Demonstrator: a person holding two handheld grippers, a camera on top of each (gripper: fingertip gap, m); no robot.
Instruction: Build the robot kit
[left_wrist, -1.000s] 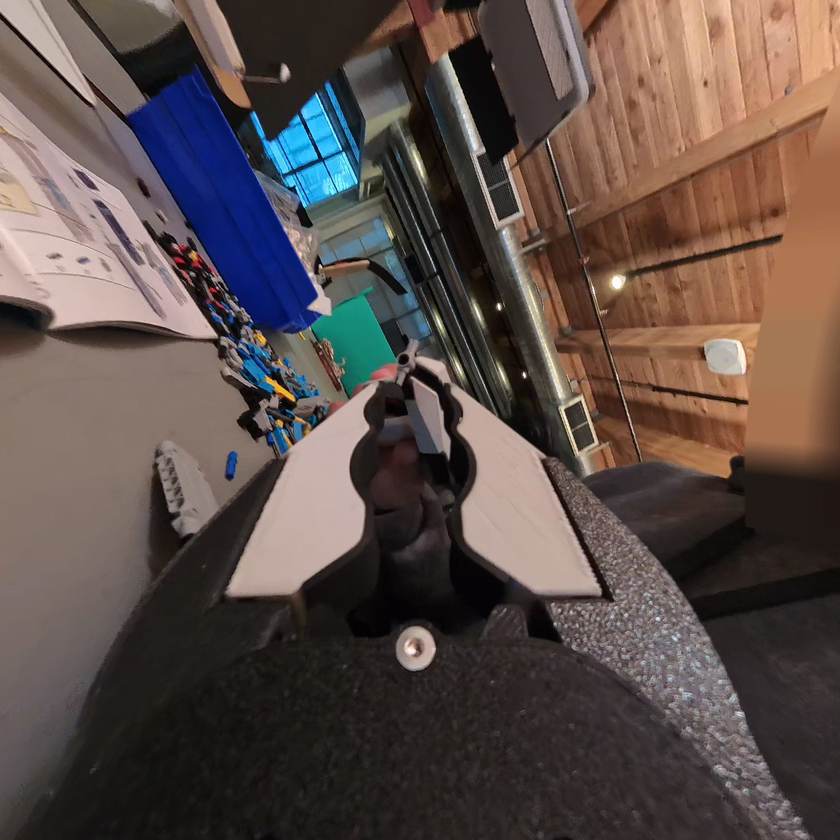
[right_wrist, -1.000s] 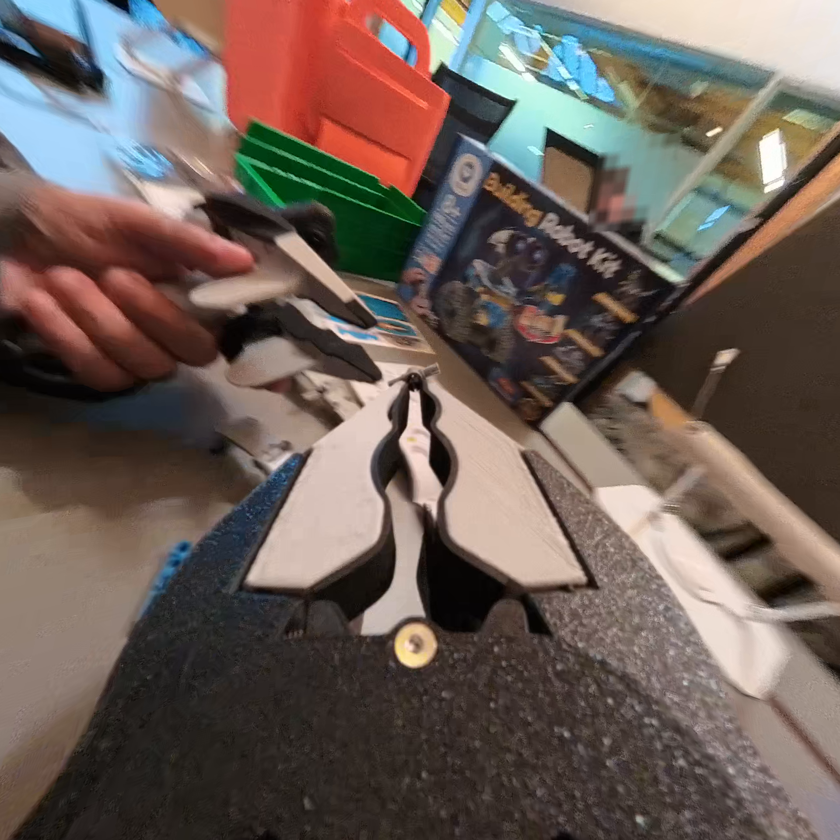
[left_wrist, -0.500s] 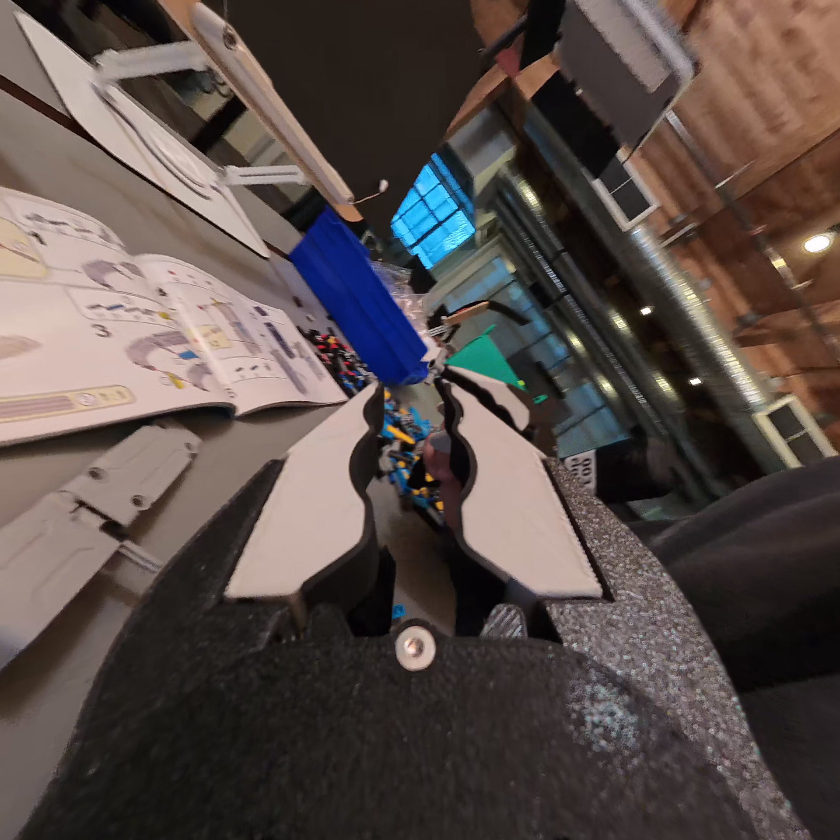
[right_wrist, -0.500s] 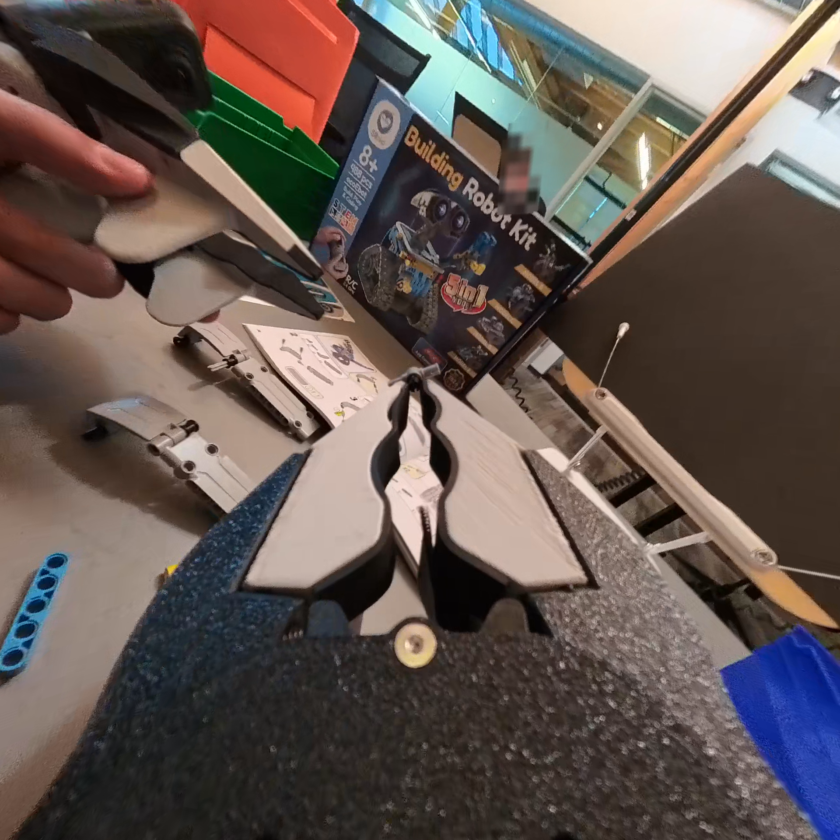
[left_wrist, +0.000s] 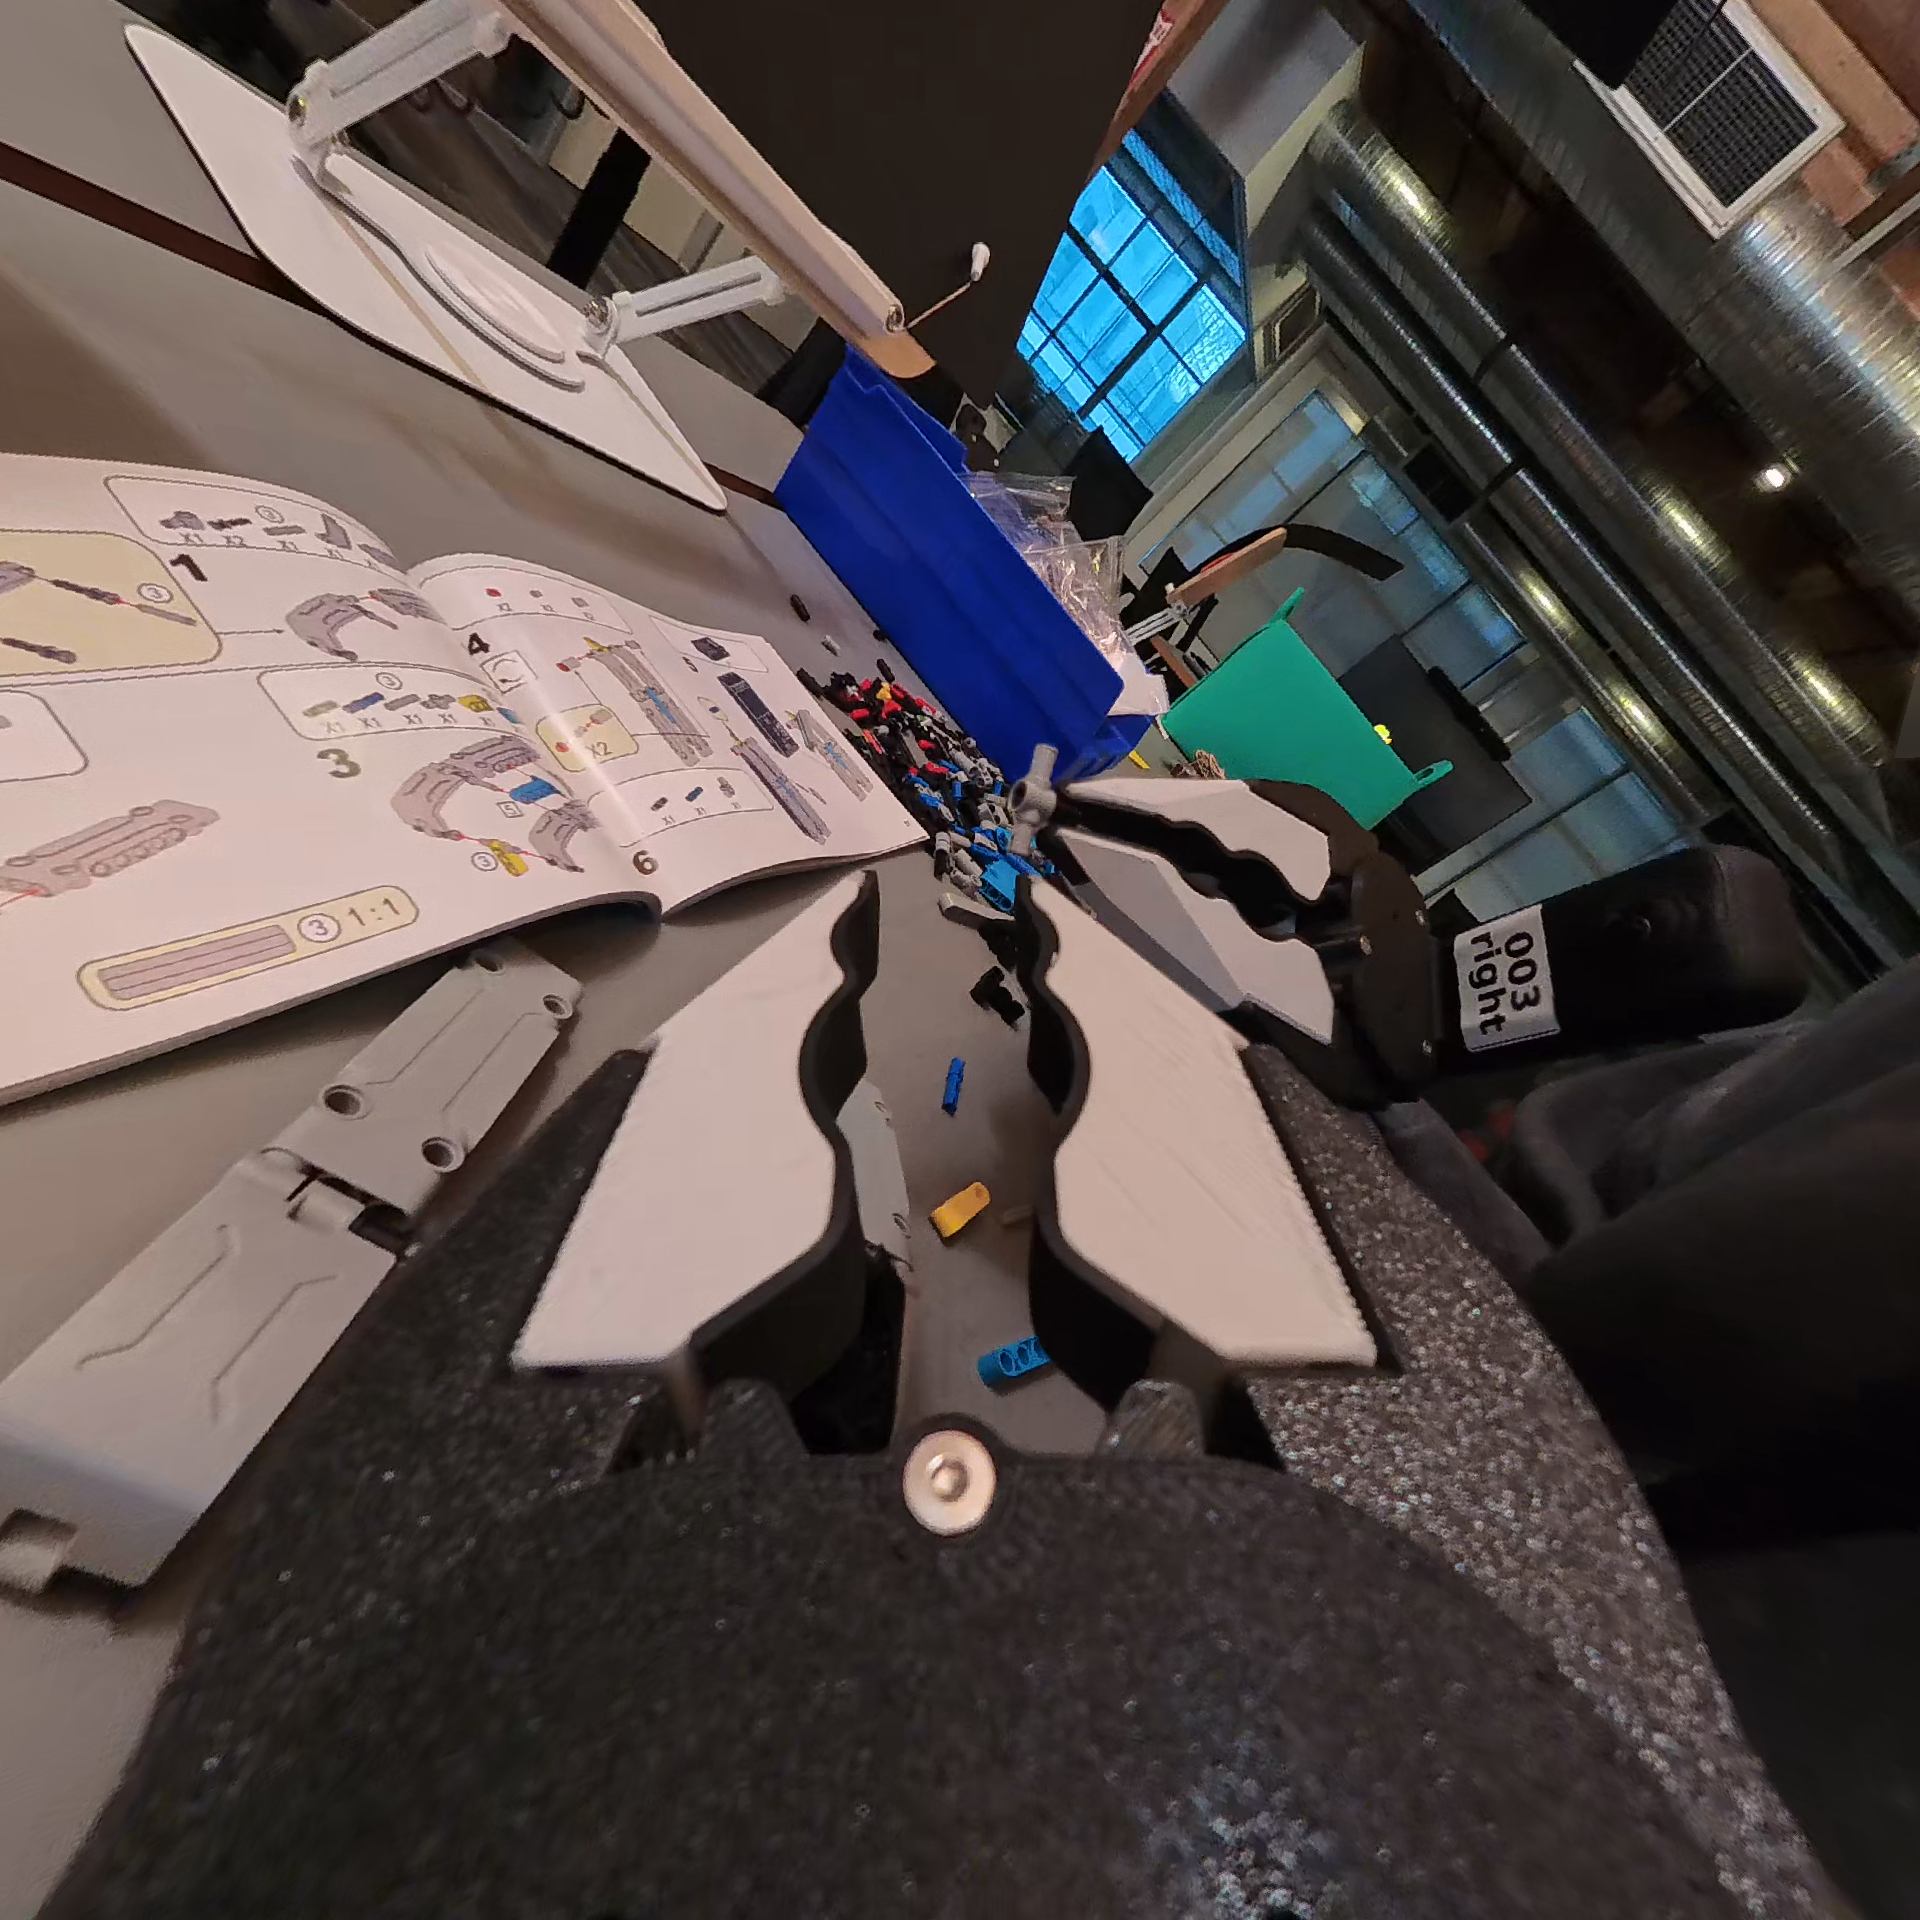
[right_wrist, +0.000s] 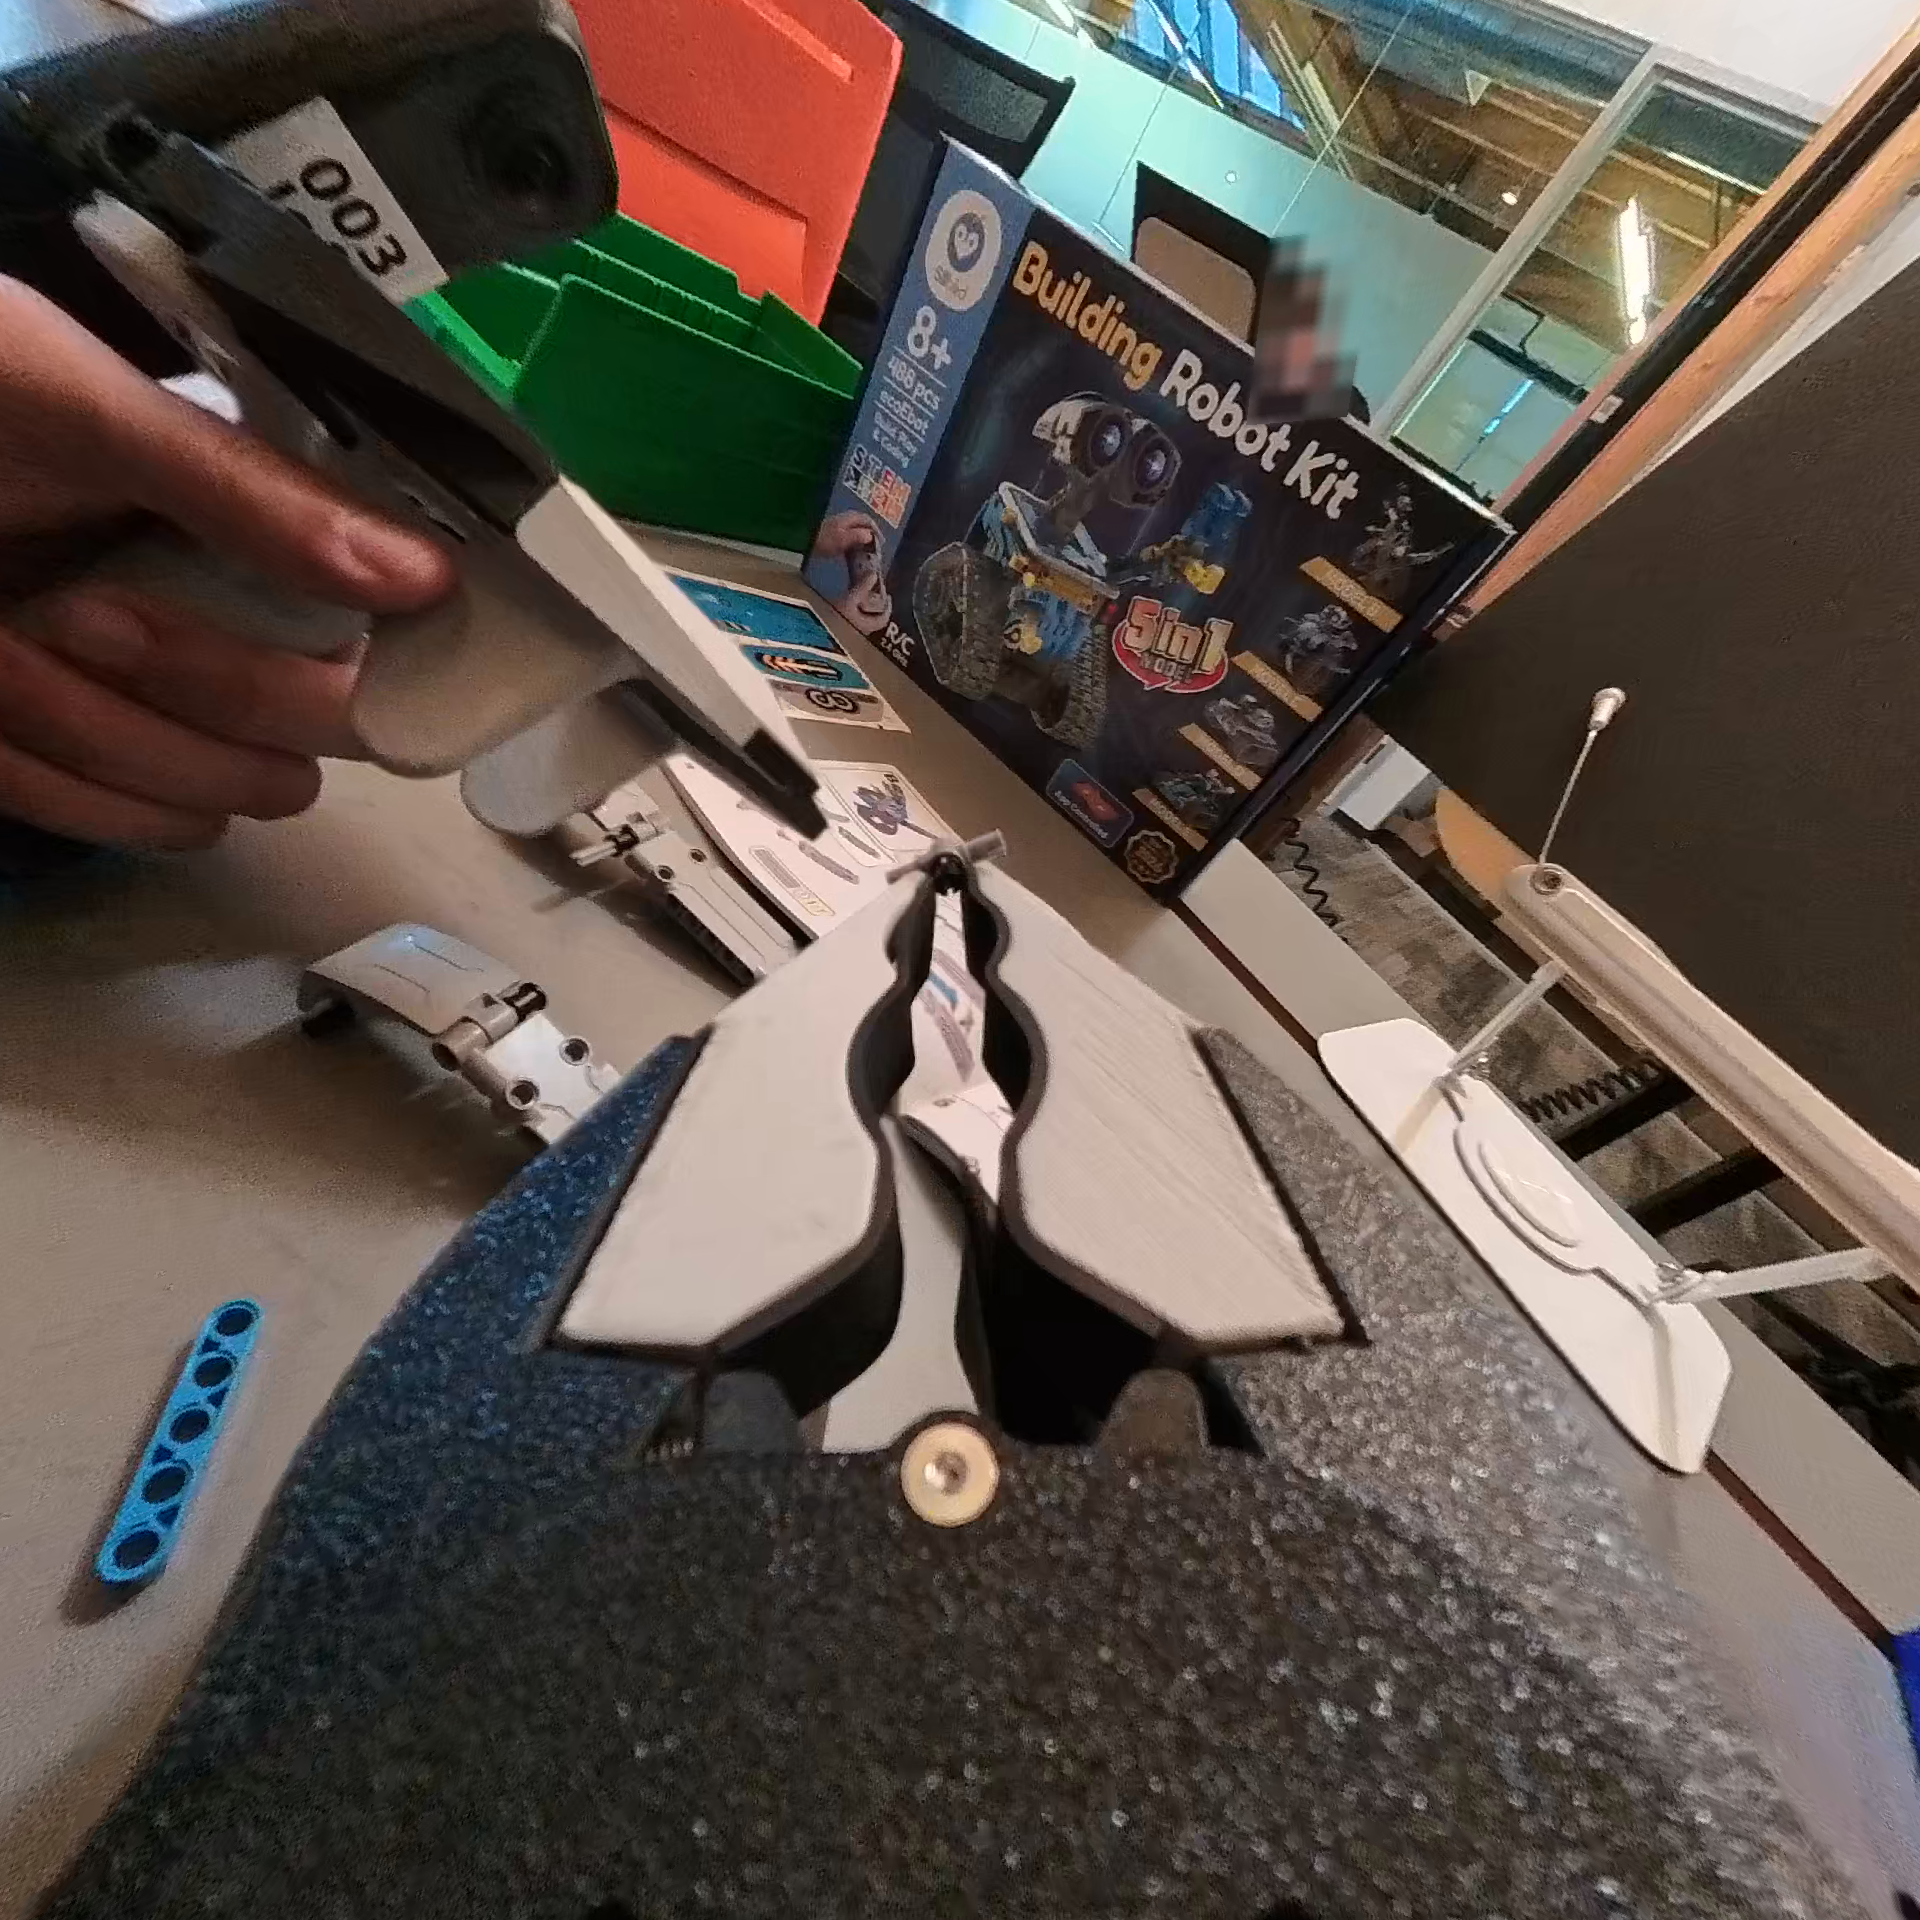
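My left gripper (left_wrist: 948, 902) is open and empty, low over the grey table (left_wrist: 260, 395). Between its jaws lie a small blue pin (left_wrist: 951, 1086) and a yellow piece (left_wrist: 958, 1210). A hinged grey panel (left_wrist: 312, 1195) lies just to its left. My right gripper (right_wrist: 948, 868) is shut on a small grey pin (right_wrist: 951, 850) at its tips. It shows in the left wrist view (left_wrist: 1055, 823), just ahead right of my left fingertips. A hand (right_wrist: 156, 582) holds the left gripper (right_wrist: 727, 758), which shows at upper left in the right wrist view, above two grey panels (right_wrist: 468, 1029).
An open instruction booklet (left_wrist: 364, 727) lies left. A pile of small parts (left_wrist: 925, 748), a blue bin (left_wrist: 935, 582) and a green bin (left_wrist: 1288, 717) lie ahead. A blue beam (right_wrist: 177, 1444), kit box (right_wrist: 1143, 540), green bin (right_wrist: 665, 405), orange bin (right_wrist: 748, 135) and white stand base (right_wrist: 1527, 1226) surround the work spot. My left and right fingertips are right by each other.
My left jaws were near together around a grey piece, then opened; the left gripper has tipped down to the table. My right gripper kept the pin and swung right.
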